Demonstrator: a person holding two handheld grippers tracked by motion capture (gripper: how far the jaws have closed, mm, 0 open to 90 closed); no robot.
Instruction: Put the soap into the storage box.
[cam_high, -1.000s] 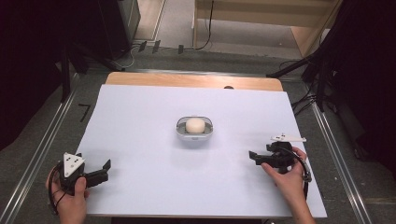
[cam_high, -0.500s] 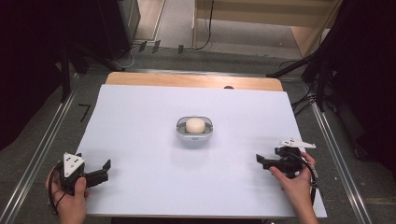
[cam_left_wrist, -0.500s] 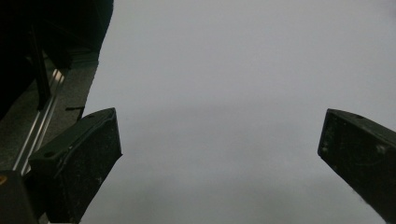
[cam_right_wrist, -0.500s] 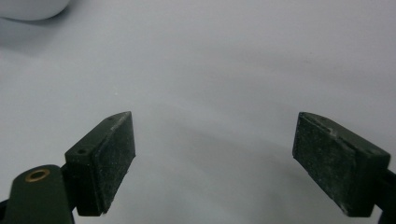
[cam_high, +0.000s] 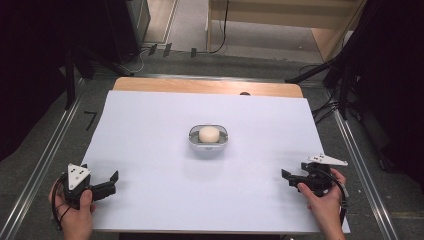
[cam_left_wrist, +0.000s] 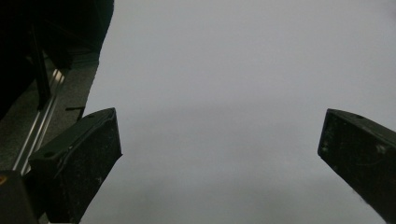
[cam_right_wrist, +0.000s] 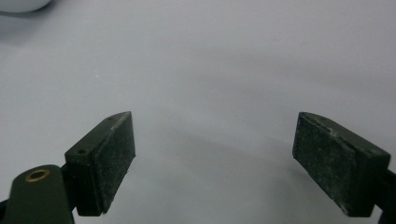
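Observation:
A small grey-white bowl (cam_high: 208, 143) sits at the middle of the white tabletop (cam_high: 150, 125), with a round cream ball (cam_high: 209, 134) inside it. My left gripper (cam_high: 111, 182) rests near the front left corner, held by a hand, jaws pointing right. In the left gripper view my left gripper (cam_left_wrist: 219, 154) is wide open over bare white surface. Near the front right, my right gripper (cam_high: 289, 179) points left and is held by the other hand. The right gripper view has my right gripper (cam_right_wrist: 215, 149) open and holding nothing, with the bowl's rim (cam_right_wrist: 18, 4) at the top left corner.
A strip of bare wood (cam_high: 205, 86) runs along the table's far edge. Metal rails (cam_high: 45, 165) lie on the floor at both sides, with dark stands and cables beyond. The table's left edge and a rail (cam_left_wrist: 46, 116) are close to my left gripper.
My right gripper has slid to the right and slightly toward the front edge, away from the bowl. The left gripper and the bowl have stayed put.

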